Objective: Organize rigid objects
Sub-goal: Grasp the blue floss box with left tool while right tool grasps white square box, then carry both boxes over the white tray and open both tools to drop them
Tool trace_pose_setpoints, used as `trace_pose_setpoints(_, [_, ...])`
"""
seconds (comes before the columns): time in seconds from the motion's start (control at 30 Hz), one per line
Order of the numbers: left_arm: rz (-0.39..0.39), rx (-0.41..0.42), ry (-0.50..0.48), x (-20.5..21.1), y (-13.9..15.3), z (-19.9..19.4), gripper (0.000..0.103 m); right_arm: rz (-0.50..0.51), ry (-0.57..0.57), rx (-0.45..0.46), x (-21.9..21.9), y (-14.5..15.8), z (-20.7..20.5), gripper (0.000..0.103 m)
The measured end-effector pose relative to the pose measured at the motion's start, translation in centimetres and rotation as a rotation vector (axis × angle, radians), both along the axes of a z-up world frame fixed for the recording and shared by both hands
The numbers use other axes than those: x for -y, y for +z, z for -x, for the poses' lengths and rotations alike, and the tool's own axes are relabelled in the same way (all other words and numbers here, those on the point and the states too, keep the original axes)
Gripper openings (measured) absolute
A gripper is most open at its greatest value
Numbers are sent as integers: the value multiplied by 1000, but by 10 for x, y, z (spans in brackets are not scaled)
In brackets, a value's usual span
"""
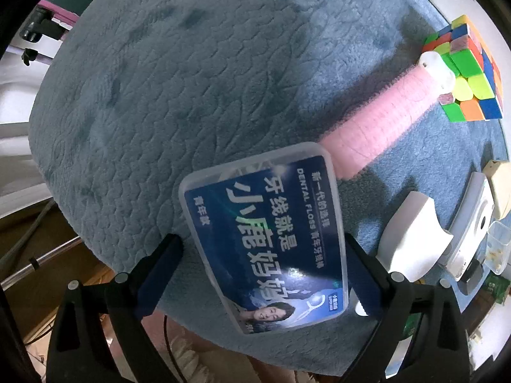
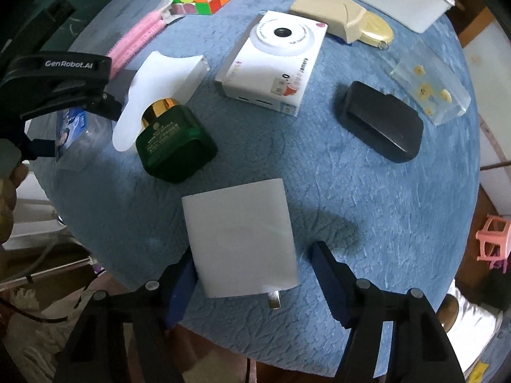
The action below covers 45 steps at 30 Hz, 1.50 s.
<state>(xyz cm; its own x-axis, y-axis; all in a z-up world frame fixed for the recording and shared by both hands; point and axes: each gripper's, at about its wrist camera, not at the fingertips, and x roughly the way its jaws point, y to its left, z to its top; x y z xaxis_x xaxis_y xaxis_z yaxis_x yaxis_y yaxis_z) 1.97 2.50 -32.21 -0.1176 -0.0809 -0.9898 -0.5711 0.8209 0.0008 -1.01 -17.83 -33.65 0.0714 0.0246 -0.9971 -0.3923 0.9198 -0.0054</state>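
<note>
A clear dental floss box point(image 1: 265, 239) with a blue label lies on the blue fleece table top point(image 1: 153, 105). My left gripper point(image 1: 262, 239) straddles it, open: the right finger meets the box's edge and a strip of cloth shows by the left finger. A white charger block point(image 2: 239, 239), plug prongs toward me, lies between the fingers of my right gripper point(image 2: 254, 250), also open: its left pad is at the block's side and the right pad stands clear. The right wrist view shows the left gripper point(image 2: 76, 127) over the floss box point(image 2: 80, 134) at the far left.
On the cloth are a green perfume bottle point(image 2: 172, 143), a white curved piece point(image 2: 163, 76), a white camera box point(image 2: 274, 60), a black case point(image 2: 380, 124), a clear box point(image 2: 431, 89), a beige tape measure point(image 2: 341, 19), a pink hair roller point(image 1: 377, 118) and a colour cube point(image 1: 469, 73). The table edge is near both grippers.
</note>
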Motion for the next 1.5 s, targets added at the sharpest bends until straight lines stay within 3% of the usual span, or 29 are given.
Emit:
trace_pose_setpoints(0.07, [6,-3,-10,6,2,-3,97,3,35,15,-8,0,-5,57])
trace_pose_setpoints(0.17, [24,5,-15,2,-1,-6,88,38,77,39,-16,1,1,56])
trace_pose_setpoints(0.23, [20,17,-42,-1,14,-5,68,49,87,47,-20,1,4,56])
trace_pose_setpoints(0.43, [57,40,-98,6,30,2,68,38,72,67,-12,14,5,56])
trace_pose_setpoints(0.53, [42,91,-146,10,53,3,68,39,50,92,-5,26,1,56])
trace_pose_setpoints(0.73, [-125,317,-341,35,141,-2,68,-32,12,173,12,68,0,56])
trace_pose_setpoints(0.83, [-210,454,-473,55,196,-9,68,-68,-29,203,23,94,-15,56])
trace_pose_setpoints(0.97, [-253,597,-591,59,250,-35,68,-126,-105,244,36,138,-36,56])
trace_pose_setpoints(1.17, [-303,790,-715,76,329,-81,68,-182,-180,416,46,229,-72,56])
trace_pose_setpoints(1.37, [-221,879,-727,78,366,-149,68,-199,-269,561,53,309,-123,56])
trace_pose_setpoints(1.5, [-239,903,-734,81,355,-194,68,-173,-339,661,57,343,-163,56])
